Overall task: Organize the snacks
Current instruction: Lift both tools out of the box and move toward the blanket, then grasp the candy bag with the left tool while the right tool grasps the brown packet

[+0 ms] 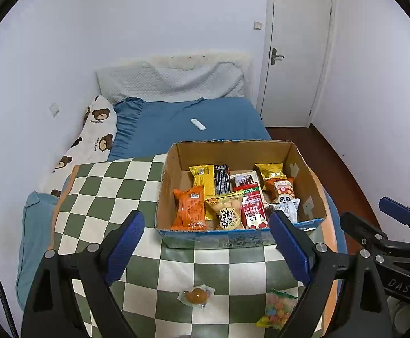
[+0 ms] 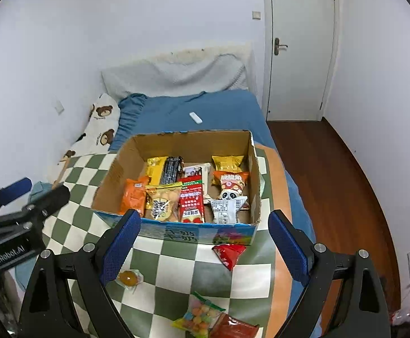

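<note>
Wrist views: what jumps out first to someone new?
The open cardboard box packed with bright snack packets, sitting on the green-and-white checkered cloth over a blue bed. Nearer the cameras, loose snacks lie outside it: a red packet, a round orange sweet and a bag of coloured candies. Both grippers, left and right, hang open and empty.

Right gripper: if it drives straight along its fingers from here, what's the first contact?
Likely the cardboard box, at its near printed wall or just over the rim into the snacks. The right gripper stands open and empty, with nothing nearer between the fingers. Depth is unclear, so it could land on the checkered cloth short of the box.
</note>
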The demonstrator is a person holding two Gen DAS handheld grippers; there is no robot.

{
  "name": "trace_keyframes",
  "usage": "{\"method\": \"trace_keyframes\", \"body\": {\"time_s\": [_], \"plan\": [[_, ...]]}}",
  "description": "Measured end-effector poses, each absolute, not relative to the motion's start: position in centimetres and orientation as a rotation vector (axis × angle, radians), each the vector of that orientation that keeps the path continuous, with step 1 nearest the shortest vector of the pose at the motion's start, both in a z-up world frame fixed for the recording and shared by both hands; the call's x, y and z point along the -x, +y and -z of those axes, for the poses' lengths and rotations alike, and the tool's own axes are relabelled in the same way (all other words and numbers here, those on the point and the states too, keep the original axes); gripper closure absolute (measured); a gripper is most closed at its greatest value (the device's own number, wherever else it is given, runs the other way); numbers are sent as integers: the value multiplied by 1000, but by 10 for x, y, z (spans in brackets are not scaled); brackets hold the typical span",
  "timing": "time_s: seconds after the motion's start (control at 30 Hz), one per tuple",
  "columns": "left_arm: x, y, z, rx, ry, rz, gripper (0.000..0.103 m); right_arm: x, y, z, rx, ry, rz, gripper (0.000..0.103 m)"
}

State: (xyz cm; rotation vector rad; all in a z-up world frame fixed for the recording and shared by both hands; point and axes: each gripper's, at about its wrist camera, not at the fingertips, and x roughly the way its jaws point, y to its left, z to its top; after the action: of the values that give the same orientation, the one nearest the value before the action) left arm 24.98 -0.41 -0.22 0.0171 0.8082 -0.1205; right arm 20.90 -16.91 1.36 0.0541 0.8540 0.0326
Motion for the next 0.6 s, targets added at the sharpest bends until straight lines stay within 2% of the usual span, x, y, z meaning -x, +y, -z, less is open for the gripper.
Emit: {"method": "trace_keyframes", "body": {"time_s": [0.17, 0.3, 0.33, 0.37, 0.4, 0.6], "plan": [[-240, 5, 6, 11, 835, 119, 12, -198, -168, -17, -91, 864, -56, 9], [-234, 7, 34, 0, 918, 108, 12, -189, -184, 11, -198, 944, -68, 10], [-233, 5, 47, -14, 956, 112, 12, -186, -189, 22, -222, 974, -74, 14], [-231, 1, 61, -26, 1002, 123, 12, -183, -195, 36, -252, 1005, -83, 28], [-230, -3, 71, -36, 1032, 130, 12, -180, -199, 49, -271, 1038, -81, 38], [-223, -69, 159, -160, 1282, 267, 12, -146, -240, 132, -367, 1234, 15, 38]]}}
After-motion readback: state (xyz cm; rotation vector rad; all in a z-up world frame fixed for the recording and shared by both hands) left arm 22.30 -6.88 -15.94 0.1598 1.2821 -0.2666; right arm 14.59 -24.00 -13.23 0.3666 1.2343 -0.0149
